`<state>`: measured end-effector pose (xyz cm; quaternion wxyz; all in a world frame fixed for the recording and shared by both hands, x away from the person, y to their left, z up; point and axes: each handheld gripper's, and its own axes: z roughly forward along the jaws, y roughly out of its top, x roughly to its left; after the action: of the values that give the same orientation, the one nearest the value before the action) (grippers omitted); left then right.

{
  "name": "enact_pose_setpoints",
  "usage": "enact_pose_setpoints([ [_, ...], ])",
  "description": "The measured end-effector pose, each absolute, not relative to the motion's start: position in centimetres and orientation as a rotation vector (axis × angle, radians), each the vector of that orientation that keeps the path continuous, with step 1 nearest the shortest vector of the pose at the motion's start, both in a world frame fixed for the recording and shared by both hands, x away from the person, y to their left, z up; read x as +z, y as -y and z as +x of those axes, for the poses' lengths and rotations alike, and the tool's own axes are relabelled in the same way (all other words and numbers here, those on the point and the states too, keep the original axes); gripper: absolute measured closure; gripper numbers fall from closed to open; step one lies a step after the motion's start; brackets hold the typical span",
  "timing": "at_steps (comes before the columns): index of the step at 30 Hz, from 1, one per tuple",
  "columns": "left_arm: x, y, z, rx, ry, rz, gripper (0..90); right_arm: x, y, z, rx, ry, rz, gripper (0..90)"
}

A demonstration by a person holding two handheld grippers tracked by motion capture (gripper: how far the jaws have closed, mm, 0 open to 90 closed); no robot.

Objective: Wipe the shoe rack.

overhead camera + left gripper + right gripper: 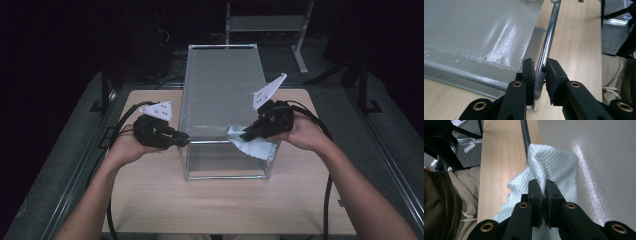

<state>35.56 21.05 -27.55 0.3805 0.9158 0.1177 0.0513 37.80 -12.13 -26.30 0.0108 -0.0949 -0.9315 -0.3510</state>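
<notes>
Mesh-walled box (222,95) on a chrome frame stands lengthwise down the middle of the wooden tabletop (150,200), its near end toward the person. At the left of the high view, the left gripper (184,140) lies nearly level in the person's left hand (125,147) and meets the box at its near left corner. In the left gripper view its jaws are clenched on the frame there: the pads sit on either side of a grey corner fitting (539,77), from which a chrome tube (549,35) runs away along the edge of the shiny mesh wall (479,37). Moving right across the near end of the box, a white cloth (252,146) hangs crumpled against the near right corner, partly over the top rail. The right gripper (245,135), held in the right hand (305,132), angles in from the right and grasps that cloth. In the right gripper view the jaws are pressed close together with the waffle-textured cloth (554,165) bunched between them, lying against the mesh wall, with the wooden tabletop (499,157) beside it.
</notes>
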Motion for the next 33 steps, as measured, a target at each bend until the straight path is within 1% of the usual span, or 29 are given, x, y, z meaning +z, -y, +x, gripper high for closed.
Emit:
enact_pose_setpoints([
  [3,-27.5,-21.0,35.6,0.124,-0.299,2.340,77.3,-26.4,12.3,37.8,-1.116,2.901,-0.310,83.6],
  [5,-27.4,-21.1,35.5,0.144,-0.287,2.340,76.9,-26.3,12.5,37.3,-1.135,2.910,-0.303,83.5],
  [8,-26.9,-21.8,35.0,0.160,-0.298,2.302,72.5,-25.8,12.6,36.2,-1.163,2.923,-0.268,83.5],
  [12,-26.5,-23.3,34.2,0.187,-0.318,2.278,70.3,-25.5,12.5,35.6,-1.164,2.922,-0.253,83.6],
  [20,-28.2,-25.6,33.6,0.204,-0.398,2.264,64.1,-26.7,13.6,35.0,-1.136,2.955,-0.306,83.5],
  [28,-30.8,-24.3,34.3,0.163,-0.419,2.274,63.1,-27.5,14.8,35.0,-1.176,2.964,-0.367,83.5],
  [33,-31.6,-23.1,34.6,0.138,-0.417,2.272,68.0,-28.2,15.0,34.6,-1.162,2.976,-0.370,83.7],
])
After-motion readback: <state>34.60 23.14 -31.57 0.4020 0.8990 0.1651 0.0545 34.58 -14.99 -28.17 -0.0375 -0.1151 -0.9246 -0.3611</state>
